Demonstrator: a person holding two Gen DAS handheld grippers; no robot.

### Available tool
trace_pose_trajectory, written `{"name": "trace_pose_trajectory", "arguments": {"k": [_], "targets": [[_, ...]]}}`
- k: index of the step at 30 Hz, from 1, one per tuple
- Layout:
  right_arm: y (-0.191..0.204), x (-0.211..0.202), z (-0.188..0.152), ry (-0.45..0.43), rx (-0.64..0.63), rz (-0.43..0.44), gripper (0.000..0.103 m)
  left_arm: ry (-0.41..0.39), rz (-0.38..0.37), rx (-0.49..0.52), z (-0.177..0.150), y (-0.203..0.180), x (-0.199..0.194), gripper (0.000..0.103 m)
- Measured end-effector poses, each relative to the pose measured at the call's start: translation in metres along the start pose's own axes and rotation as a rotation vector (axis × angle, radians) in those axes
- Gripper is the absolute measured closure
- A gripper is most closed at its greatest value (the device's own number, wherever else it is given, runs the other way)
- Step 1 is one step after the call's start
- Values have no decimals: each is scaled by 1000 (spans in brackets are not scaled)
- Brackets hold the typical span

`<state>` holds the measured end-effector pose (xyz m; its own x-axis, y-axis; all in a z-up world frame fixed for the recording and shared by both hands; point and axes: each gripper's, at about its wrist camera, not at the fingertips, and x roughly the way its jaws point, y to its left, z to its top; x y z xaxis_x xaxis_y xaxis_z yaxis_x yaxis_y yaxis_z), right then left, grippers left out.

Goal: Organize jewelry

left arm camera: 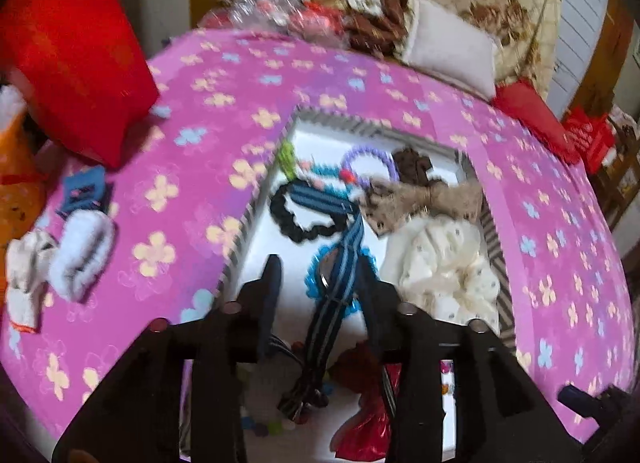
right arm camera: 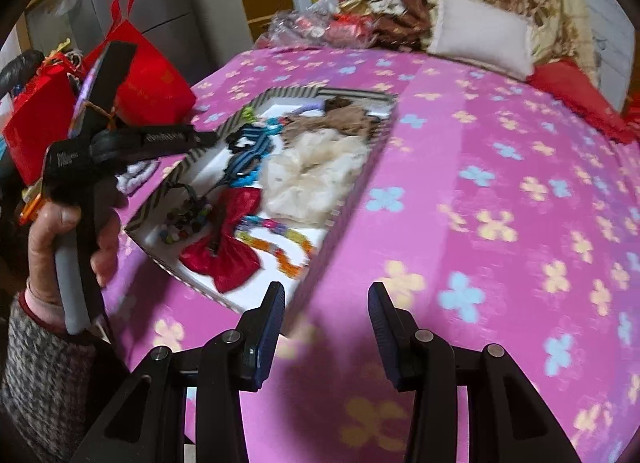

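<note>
No text can be read with certainty. In the right wrist view, the black plastic hand-held left gripper (right arm camera: 200,139) carries small pale embossed lettering on its upper arm and a small white printed mark on its body near the hinge, but both are too small and blurred to spell out. The red paper gift bag (right arm camera: 154,83) beside the bed shows a faint golden mark on its side, and it is also not legible.

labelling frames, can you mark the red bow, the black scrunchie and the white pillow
red bow (right arm camera: 230,251), right wrist view, on its left wing
black scrunchie (left arm camera: 286,219), left wrist view, on its left curve
white pillow (right arm camera: 484,37), right wrist view, on its middle
</note>
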<state>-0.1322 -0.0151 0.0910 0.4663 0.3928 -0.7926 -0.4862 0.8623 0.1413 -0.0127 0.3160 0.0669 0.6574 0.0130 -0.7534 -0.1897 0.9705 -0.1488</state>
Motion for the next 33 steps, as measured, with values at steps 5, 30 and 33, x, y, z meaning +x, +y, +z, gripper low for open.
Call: {"name": "trace_pose_trajectory", "arguments": {"k": [5, 30, 33], "targets": [[-33, -30, -31, -16, 34, -79, 62, -167, 150, -16, -2, -11, -38, 52], [-107, -119, -117, -125, 191, -128, 61, -361, 181, 60, -102, -159, -215, 20], [-106, -126, -123, -130, 183, -154, 61, -351, 167, 82, -111, -168, -219, 20]]}}
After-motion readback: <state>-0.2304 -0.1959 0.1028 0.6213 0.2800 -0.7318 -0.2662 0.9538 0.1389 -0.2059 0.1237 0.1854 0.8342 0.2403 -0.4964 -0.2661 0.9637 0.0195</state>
